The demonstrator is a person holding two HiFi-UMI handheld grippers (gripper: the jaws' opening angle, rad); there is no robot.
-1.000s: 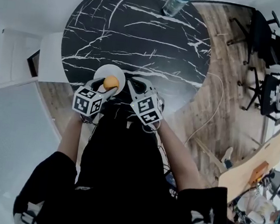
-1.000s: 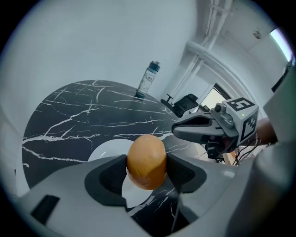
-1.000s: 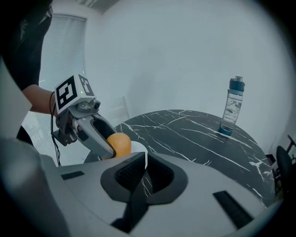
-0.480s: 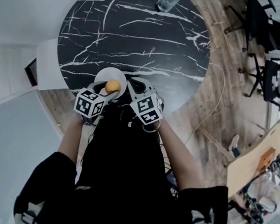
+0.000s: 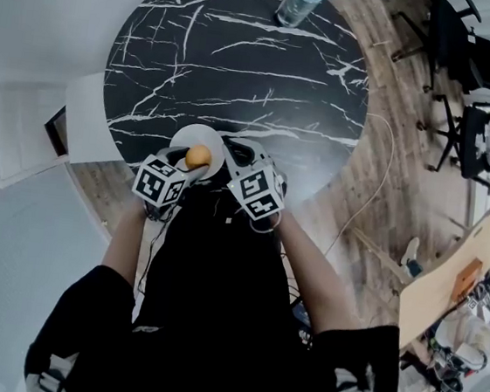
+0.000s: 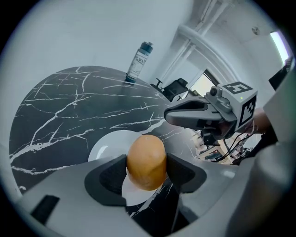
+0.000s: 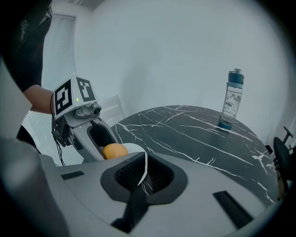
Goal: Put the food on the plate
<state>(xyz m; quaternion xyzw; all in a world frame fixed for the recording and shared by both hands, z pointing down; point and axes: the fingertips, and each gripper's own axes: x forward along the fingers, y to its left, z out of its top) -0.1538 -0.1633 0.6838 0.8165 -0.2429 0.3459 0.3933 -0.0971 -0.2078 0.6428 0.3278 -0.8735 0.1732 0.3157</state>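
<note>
A round orange-tan piece of food point(image 6: 146, 161) sits between the pads of my left gripper point(image 6: 146, 170), which is shut on it. It hangs just above the near part of a white plate point(image 6: 102, 146). The plate point(image 5: 187, 135) lies at the near edge of the black marble table point(image 5: 243, 59), with the food point(image 5: 199, 156) over it. My right gripper point(image 5: 235, 152) is shut and empty, close to the right of the left one. In the right gripper view the food point(image 7: 114, 151) shows in the left gripper point(image 7: 99, 137), beyond my own shut jaws point(image 7: 138, 179).
A clear water bottle point(image 5: 302, 0) with a teal cap stands at the table's far edge, also visible as the bottle point(image 7: 232, 99). Black office chairs point(image 5: 483, 148) and a cable lie on the wooden floor to the right. A white wall runs along the left.
Almost nothing: the left gripper still holds the food over the plate and the right stays shut beside it. The head view has shifted slightly.
</note>
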